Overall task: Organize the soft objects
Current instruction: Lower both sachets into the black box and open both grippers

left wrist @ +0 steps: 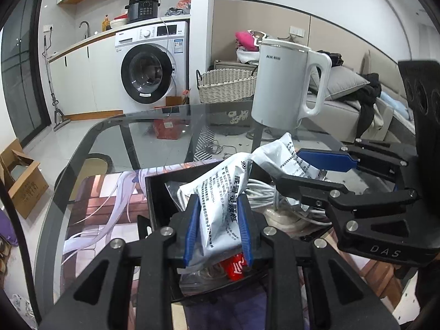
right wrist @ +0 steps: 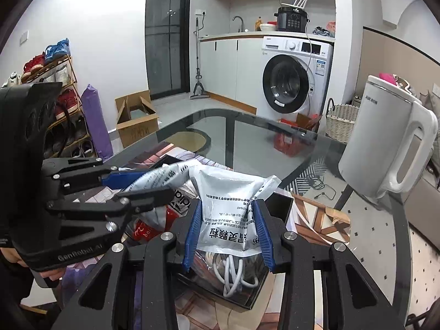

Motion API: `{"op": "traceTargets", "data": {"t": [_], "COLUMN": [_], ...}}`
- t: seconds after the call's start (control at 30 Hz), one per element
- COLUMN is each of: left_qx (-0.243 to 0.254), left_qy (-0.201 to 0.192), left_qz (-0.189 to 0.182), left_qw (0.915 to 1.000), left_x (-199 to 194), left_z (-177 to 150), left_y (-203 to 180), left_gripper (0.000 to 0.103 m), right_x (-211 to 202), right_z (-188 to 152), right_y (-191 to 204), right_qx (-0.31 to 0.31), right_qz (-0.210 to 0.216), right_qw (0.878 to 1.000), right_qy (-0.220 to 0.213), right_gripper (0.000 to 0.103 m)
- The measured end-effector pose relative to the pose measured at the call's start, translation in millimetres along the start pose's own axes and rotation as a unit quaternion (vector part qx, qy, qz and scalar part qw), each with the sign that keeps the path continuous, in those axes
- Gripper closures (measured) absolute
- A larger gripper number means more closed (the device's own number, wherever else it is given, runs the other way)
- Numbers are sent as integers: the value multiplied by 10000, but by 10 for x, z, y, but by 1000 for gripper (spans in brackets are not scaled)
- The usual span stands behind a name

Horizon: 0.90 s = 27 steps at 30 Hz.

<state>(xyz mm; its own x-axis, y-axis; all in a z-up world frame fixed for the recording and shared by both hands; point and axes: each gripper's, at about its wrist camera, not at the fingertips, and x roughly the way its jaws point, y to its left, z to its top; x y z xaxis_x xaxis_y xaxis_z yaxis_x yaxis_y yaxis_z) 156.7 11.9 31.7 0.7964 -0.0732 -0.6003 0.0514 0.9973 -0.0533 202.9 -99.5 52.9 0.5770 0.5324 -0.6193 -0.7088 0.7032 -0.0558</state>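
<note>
A: Which step is in hand here?

B: The two grippers carry one soft white pouch (left wrist: 220, 192) together. The left gripper (left wrist: 218, 228) is clenched on one end of it, and the right gripper (right wrist: 228, 233) pinches the other end between its blue pads (right wrist: 192, 231). The pouch hangs over a black tray (right wrist: 277, 206) that lies on a printed mat (left wrist: 110, 206) on the glass table (left wrist: 154, 129).

A: So the pouch is not put down yet?

B: It seems not. It is lifted above the tray, where a white cable (right wrist: 231, 272) and a red packet (left wrist: 236, 268) already lie.

A: What does the next move call for?

B: Probably both hands must lower together and keep the pouch flat, so it does not fold or catch on the tray wall. Then both grips should let go at nearly the same time. The white kettle (left wrist: 286, 85) stands near on the right, so the right hand should not swing wide.
</note>
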Motion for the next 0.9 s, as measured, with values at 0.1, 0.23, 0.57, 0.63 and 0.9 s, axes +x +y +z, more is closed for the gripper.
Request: {"op": "traceTargets", "data": {"t": [0.1, 0.23, 0.57, 0.63, 0.9], "left_qx": [11, -1, -109, -49, -23], "left_qy": [84, 174, 210, 192, 51], "left_qz": [-3, -15, -81, -102, -46], "left_qw": [10000, 9998, 9997, 9998, 10000], "left_x": [53, 110, 129, 100, -48], "left_z": [-23, -56, -57, -64, -115], "left_y": [-6, -6, 24, 5, -53], "left_gripper": [78, 77, 61, 52, 20], "right_x": [75, 182, 199, 111, -228], "right_z": [-14, -33, -41, -59, -167], "right_y": [5, -17, 51, 55, 42], "right_qx": [17, 40, -290, -360, -334], "right_qz": [-17, -114, -189, -116, -165], "right_qw": [9999, 9996, 9985, 9988, 9993], "right_qy": [98, 256, 421, 309, 11], "right_gripper": [65, 65, 58, 50, 18]}}
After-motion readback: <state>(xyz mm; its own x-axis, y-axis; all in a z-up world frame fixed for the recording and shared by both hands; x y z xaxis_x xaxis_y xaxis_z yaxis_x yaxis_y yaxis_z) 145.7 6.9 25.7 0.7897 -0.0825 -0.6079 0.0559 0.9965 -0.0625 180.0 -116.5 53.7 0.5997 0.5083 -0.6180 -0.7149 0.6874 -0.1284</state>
